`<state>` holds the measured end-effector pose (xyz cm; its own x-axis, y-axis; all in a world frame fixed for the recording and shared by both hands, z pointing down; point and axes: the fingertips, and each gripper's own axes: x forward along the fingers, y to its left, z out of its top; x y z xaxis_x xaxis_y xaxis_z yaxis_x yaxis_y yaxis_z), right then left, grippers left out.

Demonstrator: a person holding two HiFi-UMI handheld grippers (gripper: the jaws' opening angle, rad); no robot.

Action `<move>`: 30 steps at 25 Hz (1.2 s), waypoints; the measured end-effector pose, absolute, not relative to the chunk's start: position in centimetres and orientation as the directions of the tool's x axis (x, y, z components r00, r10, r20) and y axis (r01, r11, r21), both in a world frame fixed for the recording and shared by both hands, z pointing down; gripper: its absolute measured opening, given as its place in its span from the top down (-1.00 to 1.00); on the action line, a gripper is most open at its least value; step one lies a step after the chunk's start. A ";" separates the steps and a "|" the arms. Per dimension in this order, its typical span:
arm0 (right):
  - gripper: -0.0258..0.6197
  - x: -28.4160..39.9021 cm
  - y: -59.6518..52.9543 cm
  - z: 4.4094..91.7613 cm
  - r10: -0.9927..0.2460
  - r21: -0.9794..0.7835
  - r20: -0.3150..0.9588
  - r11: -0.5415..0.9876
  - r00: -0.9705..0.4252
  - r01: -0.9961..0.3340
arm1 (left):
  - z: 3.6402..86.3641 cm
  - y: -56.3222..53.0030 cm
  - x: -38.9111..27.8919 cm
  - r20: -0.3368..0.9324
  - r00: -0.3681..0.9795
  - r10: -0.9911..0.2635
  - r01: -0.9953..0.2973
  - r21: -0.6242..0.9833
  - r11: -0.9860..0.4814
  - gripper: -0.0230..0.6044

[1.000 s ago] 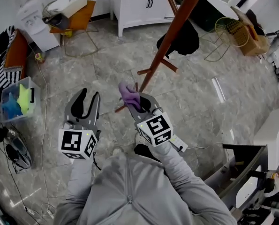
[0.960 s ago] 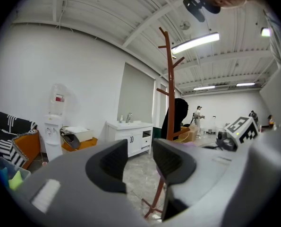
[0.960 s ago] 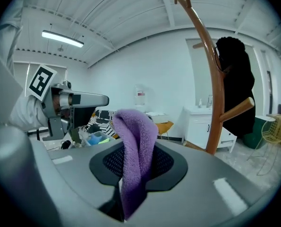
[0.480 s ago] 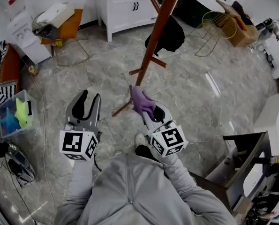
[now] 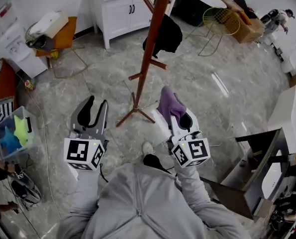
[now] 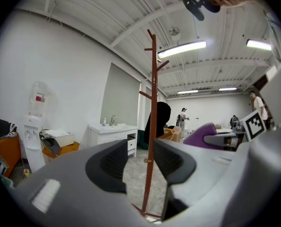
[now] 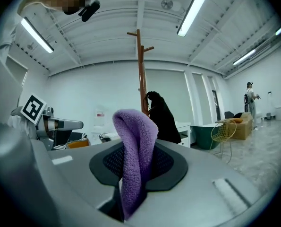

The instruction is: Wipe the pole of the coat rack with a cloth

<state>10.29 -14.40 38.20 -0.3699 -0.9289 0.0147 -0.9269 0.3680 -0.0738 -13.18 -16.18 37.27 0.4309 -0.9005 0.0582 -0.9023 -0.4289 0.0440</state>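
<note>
While off pole (image 5: 148, 49), cloth (image 7: 133, 126) in gripper (image 7: 136, 162)

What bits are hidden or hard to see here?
Head view: top of the brown wooden coat rack pole, cut off by the upper edge.
Right gripper view: lower end of the purple cloth, buried inside the right gripper.
Left gripper view: rack's base mostly behind the left gripper.

Head view steeply down; gripper views low (all share coat rack (image 5: 148, 49)).
</note>
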 end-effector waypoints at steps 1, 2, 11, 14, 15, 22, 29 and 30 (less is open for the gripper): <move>0.67 10.7 -14.2 37.9 -0.935 -0.074 0.008 0.354 -0.356 -0.932 | 37.2 -16.2 -13.0 0.056 0.437 -0.898 -0.900 0.041 -0.435 0.38; 0.67 11.2 -14.1 37.7 -0.939 -0.075 0.003 0.342 -0.343 -0.937 | 37.1 -16.1 -12.8 0.055 0.442 -0.895 -0.897 0.039 -0.441 0.38; 0.67 13.6 -13.0 37.0 -0.960 -0.068 -0.020 0.279 -0.278 -0.958 | 36.6 -15.7 -11.6 0.051 0.472 -0.880 -0.882 0.023 -0.471 0.38; 0.67 14.1 -12.9 37.0 -0.964 -0.065 -0.022 0.267 -0.266 -0.962 | 36.7 -15.7 -11.2 0.052 0.477 -0.877 -0.879 0.023 -0.477 0.38; 0.67 14.3 -12.9 36.9 -0.965 -0.063 -0.021 0.263 -0.263 -0.963 | 36.7 -15.7 -11.1 0.052 0.478 -0.877 -0.878 0.024 -0.478 0.38; 0.68 14.5 -13.1 37.0 -0.967 -0.037 -0.013 0.256 -0.256 -0.966 | 36.8 -16.0 -10.7 0.047 0.483 -0.874 -0.876 0.028 -0.482 0.38; 0.68 14.3 -13.3 37.2 -0.964 -0.014 0.003 0.267 -0.267 -0.964 | 36.7 -16.2 -10.6 0.047 0.479 -0.876 -0.878 0.027 -0.479 0.38; 0.68 14.3 -13.3 37.3 -0.963 -0.015 0.003 0.270 -0.270 -0.963 | 36.7 -16.2 -10.6 0.047 0.478 -0.877 -0.878 0.027 -0.478 0.38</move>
<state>14.25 -13.30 37.25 -0.2704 -0.9627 0.0030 -0.9627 0.2703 -0.0145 -10.60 -16.21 36.70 0.4783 -0.8769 0.0473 -0.8782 -0.4775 0.0268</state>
